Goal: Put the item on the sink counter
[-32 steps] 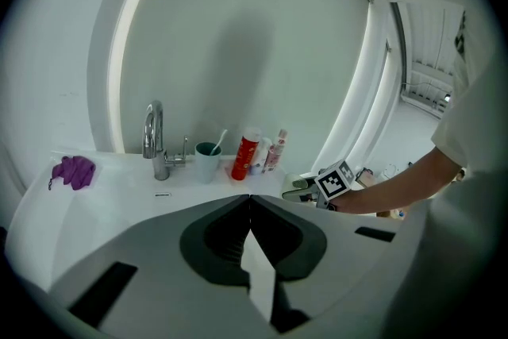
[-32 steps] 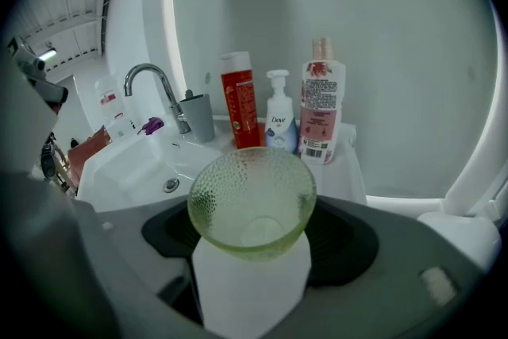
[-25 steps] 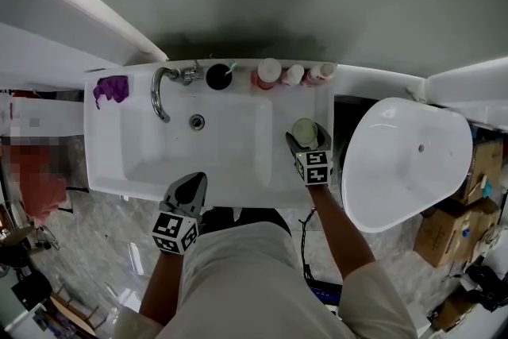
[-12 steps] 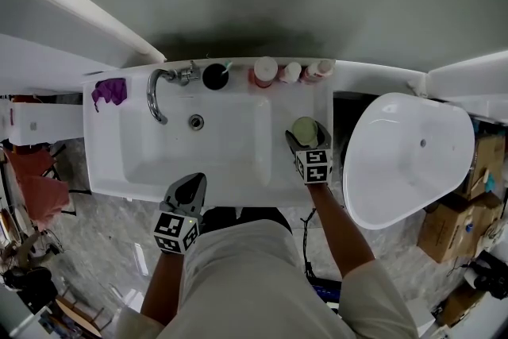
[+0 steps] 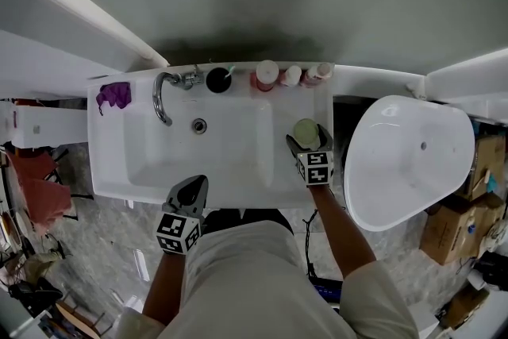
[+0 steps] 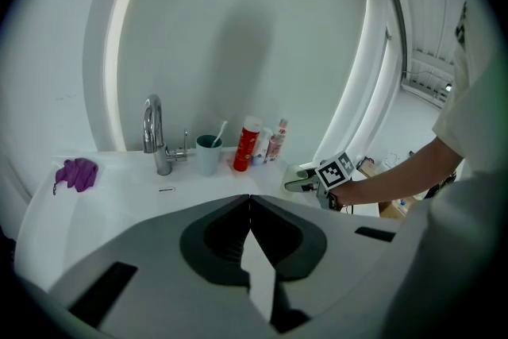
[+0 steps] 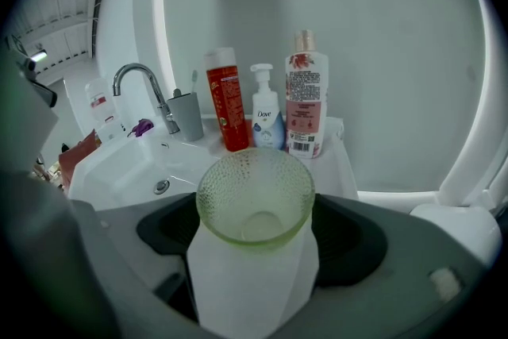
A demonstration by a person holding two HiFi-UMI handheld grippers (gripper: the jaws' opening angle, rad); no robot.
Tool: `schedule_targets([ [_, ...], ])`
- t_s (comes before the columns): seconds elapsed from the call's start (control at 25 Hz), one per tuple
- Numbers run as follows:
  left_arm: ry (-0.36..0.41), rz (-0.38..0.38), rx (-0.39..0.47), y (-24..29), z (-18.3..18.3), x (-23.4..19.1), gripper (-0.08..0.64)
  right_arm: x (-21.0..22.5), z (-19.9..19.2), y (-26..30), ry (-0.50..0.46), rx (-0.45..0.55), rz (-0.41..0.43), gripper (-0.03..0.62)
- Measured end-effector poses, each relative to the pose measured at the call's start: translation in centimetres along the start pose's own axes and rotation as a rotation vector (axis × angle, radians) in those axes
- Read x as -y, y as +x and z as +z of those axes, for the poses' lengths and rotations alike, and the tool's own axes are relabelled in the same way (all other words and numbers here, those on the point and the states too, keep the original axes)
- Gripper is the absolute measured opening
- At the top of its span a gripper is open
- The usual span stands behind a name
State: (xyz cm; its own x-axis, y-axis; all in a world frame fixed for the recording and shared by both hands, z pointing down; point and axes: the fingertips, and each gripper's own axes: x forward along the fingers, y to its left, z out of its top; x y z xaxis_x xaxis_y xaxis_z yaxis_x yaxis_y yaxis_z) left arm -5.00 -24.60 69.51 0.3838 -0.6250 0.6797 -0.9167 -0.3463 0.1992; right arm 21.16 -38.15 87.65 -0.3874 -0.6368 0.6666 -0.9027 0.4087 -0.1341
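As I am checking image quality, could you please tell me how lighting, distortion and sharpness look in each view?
Head view: even light, with a soft shadow on the wall above the sink. Left gripper view: strong fisheye bend, black corners, a mosaic patch at the top. Right gripper view: the same fisheye and dark corners; the green glass cup is sharp, the label on the Dove bottle legible.

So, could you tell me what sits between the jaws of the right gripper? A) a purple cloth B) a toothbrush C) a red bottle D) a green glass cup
D: the right gripper, whose jaws have just been opening, has the green glass cup between them, upright on the sink counter.
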Motion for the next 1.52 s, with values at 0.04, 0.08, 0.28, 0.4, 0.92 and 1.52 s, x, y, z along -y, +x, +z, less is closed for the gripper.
schedule_targets([
  [0.04, -0.002, -0.003, 0.002, 0.0, 0.0, 0.0, 0.008, 0.0, 0.1, -0.2, 0.000, 0.002, -0.004, 0.449],
  [0.08, -0.006, -0.008, 0.003, -0.1, -0.1, -0.1, 0.008, 0.1, 0.2, -0.5, 0.002, 0.004, -0.010, 0.449],
  [0.28, -0.016, -0.019, 0.027, -1.4, -0.3, -0.7, 0.008, -0.1, 1.1, -2.5, 0.003, 0.026, -0.046, 0.449],
  [0.4, -0.005, -0.031, 0.056, -2.2, 0.0, -0.9, 0.008, -0.2, 2.1, -3.8, -0.006, 0.050, -0.072, 0.449],
  [0.92, 0.034, -0.104, 0.129, -8.2, -0.2, -3.3, 0.008, -5.9, 6.1, -11.7, 0.029, 0.123, -0.126, 0.405],
  [1.52, 0.107, -0.223, 0.215, -13.6, -0.8, -4.4, 0.008, -16.7, 10.8, -22.1, 0.021, 0.320, -0.172, 0.259],
])
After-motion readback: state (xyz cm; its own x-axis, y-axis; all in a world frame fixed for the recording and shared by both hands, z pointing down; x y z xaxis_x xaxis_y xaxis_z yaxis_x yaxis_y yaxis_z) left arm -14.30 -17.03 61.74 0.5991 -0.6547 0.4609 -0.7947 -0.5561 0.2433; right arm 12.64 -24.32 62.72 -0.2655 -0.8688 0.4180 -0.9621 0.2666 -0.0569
